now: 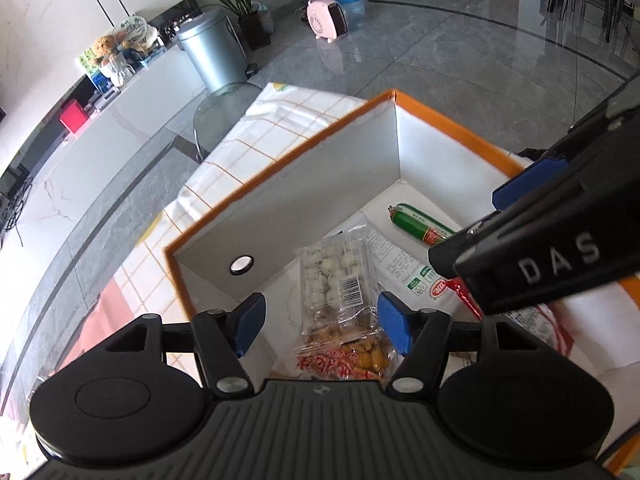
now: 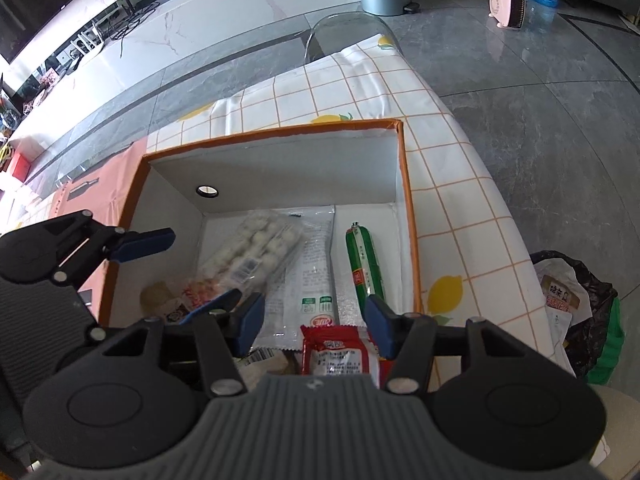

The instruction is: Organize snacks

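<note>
Left wrist view: the left hand-held gripper (image 1: pixel 322 322) hangs over the near end of the box (image 1: pixel 280 184), jaws apart and holding nothing. Directly between and below its pads lie the clear pack of white balls (image 1: pixel 334 276) and, nearer the near wall, a pack of yellow snacks (image 1: pixel 352 358). The green sausage (image 1: pixel 418 226) lies deeper in the box, toward the far corner. The right hand-held gripper (image 1: pixel 520 216) crosses the box from the right side, above a white wrapper (image 1: pixel 400 268).

Risk, as a judgement: both tools crowd the same end of the box; a descent by either could clash with the other or crush the loose packs. The film wrappers may also slip or snag on a pad.

Right wrist view: the right hand-held gripper (image 2: pixel 314 322) is also apart and empty, above the near wall of the box (image 2: pixel 408 208). A red packet (image 2: pixel 340 354) sits just under its pads; the sausage (image 2: pixel 364 264) lies ahead, near the right wall. The box stands on the bench (image 2: pixel 460 200), on a checked cloth.
</note>
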Motion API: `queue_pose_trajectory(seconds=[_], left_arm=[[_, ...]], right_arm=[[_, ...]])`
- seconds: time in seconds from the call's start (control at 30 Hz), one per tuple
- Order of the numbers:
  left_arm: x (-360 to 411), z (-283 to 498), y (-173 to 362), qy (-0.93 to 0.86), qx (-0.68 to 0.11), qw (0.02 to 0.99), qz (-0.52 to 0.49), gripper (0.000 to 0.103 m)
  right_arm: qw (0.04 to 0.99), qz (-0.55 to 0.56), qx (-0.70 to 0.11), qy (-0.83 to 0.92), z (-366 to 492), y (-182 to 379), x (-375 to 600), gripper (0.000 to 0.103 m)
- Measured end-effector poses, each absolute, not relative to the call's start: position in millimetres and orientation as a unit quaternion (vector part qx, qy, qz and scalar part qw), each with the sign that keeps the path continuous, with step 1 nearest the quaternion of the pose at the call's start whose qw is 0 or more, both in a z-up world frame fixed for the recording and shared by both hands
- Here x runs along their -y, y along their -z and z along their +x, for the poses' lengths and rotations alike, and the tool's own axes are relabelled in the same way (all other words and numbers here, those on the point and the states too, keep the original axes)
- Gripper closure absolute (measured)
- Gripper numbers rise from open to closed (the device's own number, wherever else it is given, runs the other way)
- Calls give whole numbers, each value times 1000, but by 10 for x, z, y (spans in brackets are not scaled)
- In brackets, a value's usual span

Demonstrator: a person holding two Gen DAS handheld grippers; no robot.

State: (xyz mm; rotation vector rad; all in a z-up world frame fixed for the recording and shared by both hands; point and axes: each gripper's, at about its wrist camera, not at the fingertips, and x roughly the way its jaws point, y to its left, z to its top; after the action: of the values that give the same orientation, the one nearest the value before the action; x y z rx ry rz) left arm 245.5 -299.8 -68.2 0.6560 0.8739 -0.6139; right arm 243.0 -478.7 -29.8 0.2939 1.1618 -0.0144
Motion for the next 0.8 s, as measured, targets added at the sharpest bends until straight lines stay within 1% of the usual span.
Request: queue_pose_trajectory(seconds=[0.1, 0.13, 0.17, 0.3, 0.37, 0.47, 0.6, 0.8], left_arm=[[2834, 2317, 450, 282, -399, 828, 276, 27], [2762, 2262, 370, 281, -396, 834, 260, 27], [2692, 2208, 291, 279, -393, 842, 245, 27], [2427, 1982, -54, 276, -371, 864, 198, 27], [2279, 1828, -215, 274, -352, 877, 180, 27], [2044, 1586, -397, 268, -328, 893, 152, 24], [1773, 1247, -476, 257, -308, 907, 128, 23], [1449, 876, -421, 229, -297, 921, 106, 23]], right_arm=[[834, 139, -534, 7, 2316, 114, 4772, 43], [837, 137, -529, 5, 2274, 60, 4757, 39], [840, 135, -525, 4, 2222, 3, 4736, 37], [850, 134, -510, -7, 1972, -222, 4619, 36], [859, 136, -494, -11, 1797, -335, 4546, 33], [876, 132, -463, -13, 1490, -475, 4405, 31], [901, 124, -416, -13, 1044, -567, 4180, 30], [927, 121, -355, -16, 428, -576, 3807, 30]])
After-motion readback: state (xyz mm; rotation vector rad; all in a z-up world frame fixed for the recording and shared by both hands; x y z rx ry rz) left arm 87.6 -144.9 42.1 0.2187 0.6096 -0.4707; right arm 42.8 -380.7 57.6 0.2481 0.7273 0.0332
